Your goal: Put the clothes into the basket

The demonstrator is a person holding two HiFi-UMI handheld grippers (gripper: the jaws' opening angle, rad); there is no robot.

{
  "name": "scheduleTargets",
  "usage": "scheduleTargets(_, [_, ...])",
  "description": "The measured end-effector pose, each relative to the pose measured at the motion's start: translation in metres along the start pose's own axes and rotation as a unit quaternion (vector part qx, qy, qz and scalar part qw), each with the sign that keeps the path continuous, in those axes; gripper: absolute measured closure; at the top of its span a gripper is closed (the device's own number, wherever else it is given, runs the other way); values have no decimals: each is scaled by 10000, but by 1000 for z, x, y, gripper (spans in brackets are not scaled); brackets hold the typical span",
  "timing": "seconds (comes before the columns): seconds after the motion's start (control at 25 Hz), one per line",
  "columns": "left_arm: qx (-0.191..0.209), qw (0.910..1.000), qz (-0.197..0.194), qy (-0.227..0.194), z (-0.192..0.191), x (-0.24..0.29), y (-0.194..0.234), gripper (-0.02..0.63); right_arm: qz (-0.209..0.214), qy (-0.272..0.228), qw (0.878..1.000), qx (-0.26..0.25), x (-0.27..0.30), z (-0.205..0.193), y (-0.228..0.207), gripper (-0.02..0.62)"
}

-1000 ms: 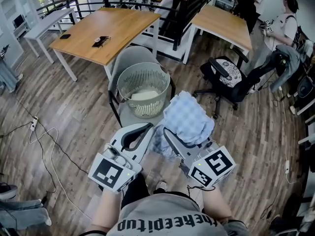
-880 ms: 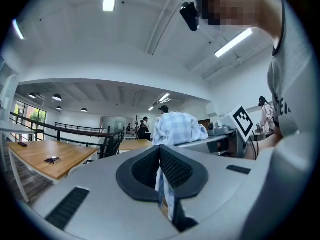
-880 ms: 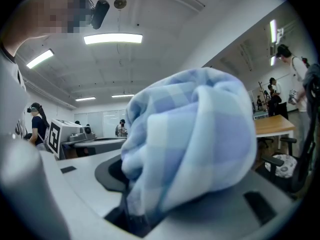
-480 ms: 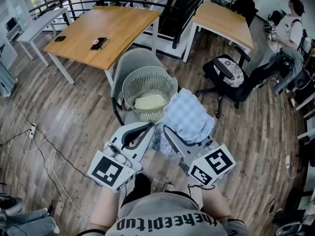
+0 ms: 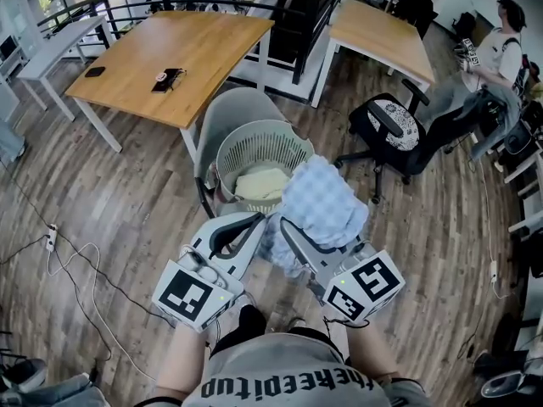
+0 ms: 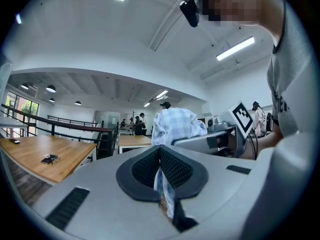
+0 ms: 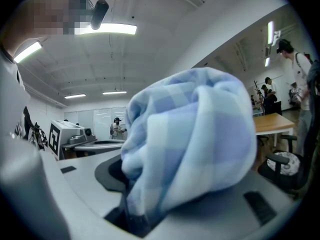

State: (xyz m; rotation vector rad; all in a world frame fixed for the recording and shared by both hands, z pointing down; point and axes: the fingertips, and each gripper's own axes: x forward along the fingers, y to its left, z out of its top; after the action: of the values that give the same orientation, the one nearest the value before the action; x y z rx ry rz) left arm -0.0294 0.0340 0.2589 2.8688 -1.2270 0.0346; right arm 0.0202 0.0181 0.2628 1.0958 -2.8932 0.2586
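Carrying blue checked cloth [image 5: 321, 203] up to basket [image 5: 226, 147]

Held w/ both tools, out in front of torso, well above floor [image 5: 127, 202]. Bunched into fat wad over right gripper [image 5: 294, 234], jaws standing wide and clamped round it. Trailing one thin strip across to left gripper [image 5: 248, 227], pinched tight btw closed pads. Not in basket yet; overlapping near-right rim in head view. Basket itself on grey chair [image 5: 231, 108], cream laundry [image 5: 259, 181] inside, wooden table [image 5: 170, 53] just behind.

Vs 1 s ago: basket + chair nearer the tools and larger in head view. Gap btw cloth and rim gone. More of cream laundry showing. Same hold on cloth, same wad shape, tools side by side as before.

Hard to see: right jaw tips buried under cloth in head view and right gripper view alike. Near-right rim + part of laundry covered by wad. Chair seat mostly under basket. Lower end of cloth lost behind the tools, so hang length unclear.
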Motion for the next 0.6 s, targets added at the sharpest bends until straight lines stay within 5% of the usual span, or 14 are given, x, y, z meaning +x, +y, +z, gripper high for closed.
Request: scheduleTargets(0.6, [-29, 9992, -386, -28, -4, -8, 45, 591, -418, -31, 9991, -9, 41, 1, 9, 387])
